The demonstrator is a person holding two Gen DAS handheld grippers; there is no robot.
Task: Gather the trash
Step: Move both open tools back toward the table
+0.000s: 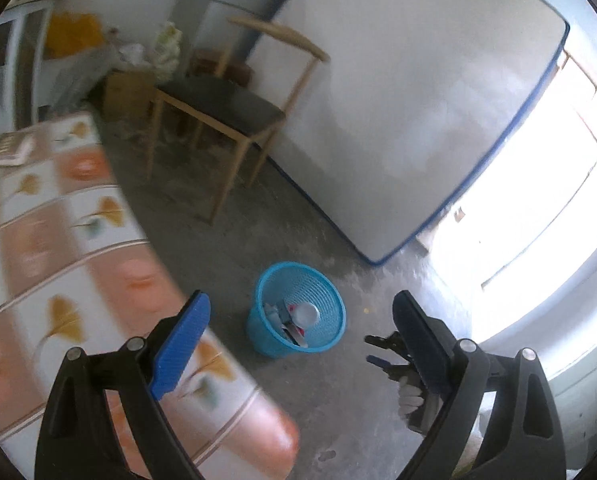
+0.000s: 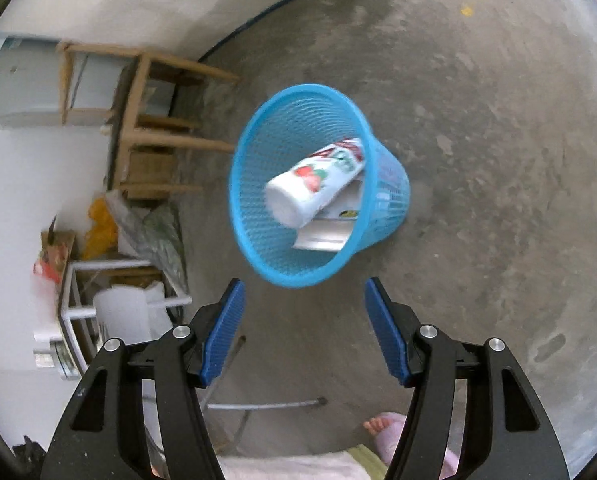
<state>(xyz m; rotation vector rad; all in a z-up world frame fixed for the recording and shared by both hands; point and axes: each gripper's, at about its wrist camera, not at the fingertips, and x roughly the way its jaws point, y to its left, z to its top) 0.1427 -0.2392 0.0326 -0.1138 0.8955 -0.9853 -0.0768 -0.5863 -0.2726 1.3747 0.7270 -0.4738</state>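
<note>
- The blue mesh bin stands on the bare concrete floor, off the corner of the bench with its leaf-patterned cloth.
- In the bin a white cup printed with strawberries lies tilted, base toward the camera, on top of flat packaging.
- The right tool hangs above the bin's near rim, its blue pads well apart with nothing between them.
- The left tool is above the bench's edge, jaws wide and empty.
- A wooden chair stands beyond the bin, before a white mattress leaning upright.
- A gloved hand shows by the left tool's right finger.
</note>
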